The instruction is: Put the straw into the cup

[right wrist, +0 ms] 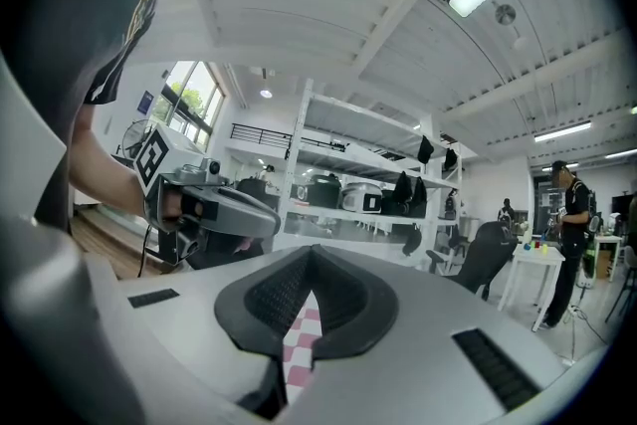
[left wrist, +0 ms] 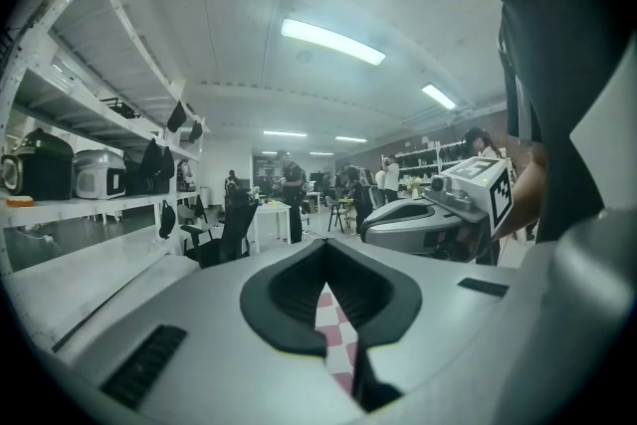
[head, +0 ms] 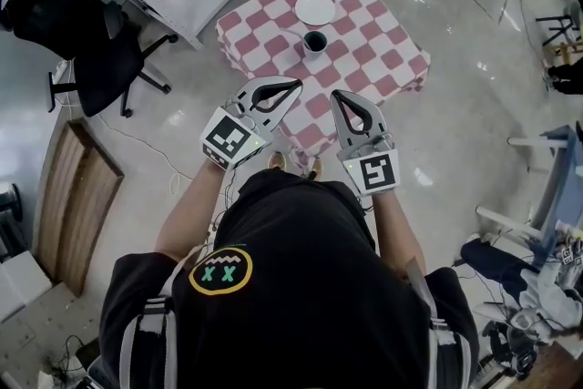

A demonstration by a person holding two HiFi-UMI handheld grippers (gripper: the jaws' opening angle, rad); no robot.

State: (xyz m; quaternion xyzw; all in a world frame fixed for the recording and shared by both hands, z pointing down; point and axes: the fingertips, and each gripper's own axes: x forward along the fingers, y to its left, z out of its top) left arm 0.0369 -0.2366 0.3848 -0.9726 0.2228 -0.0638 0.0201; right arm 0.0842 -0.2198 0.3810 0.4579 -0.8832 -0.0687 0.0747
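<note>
As the person stands at the table's 6 o'clock side, left gripper (head: 295,87): clenched on nothing. Its own view shows the pads meeting at the tip, with only checked cloth visible through the hollow behind them, so it looks parked rather than working.
Right gripper (head: 339,96): also clamped tight and empty, close beside the left one at its 3 o'clock. Both point toward 12 o'clock, at the table, which I read as a ready pose.
Cup (head: 314,42): dark and upright with its mouth open upward, near the middle of the table. It sits at 12 o'clock from the grippers and well apart from them. Standing upright, it suits a straw lowered in from above.
White plate (head: 315,9): just beside the cup at its 12 o'clock. I cannot tell whether they touch.
Straw: I cannot make it out in any view. It is in neither gripper, and none shows standing in the cup.
Table (head: 392,59): small and draped in a red-and-white checked cloth, with its near corner under the two grippers in the head view.
Stage: judged not begun. The straw must first be found, and one pair of jaws must part before it can be picked up.
</note>
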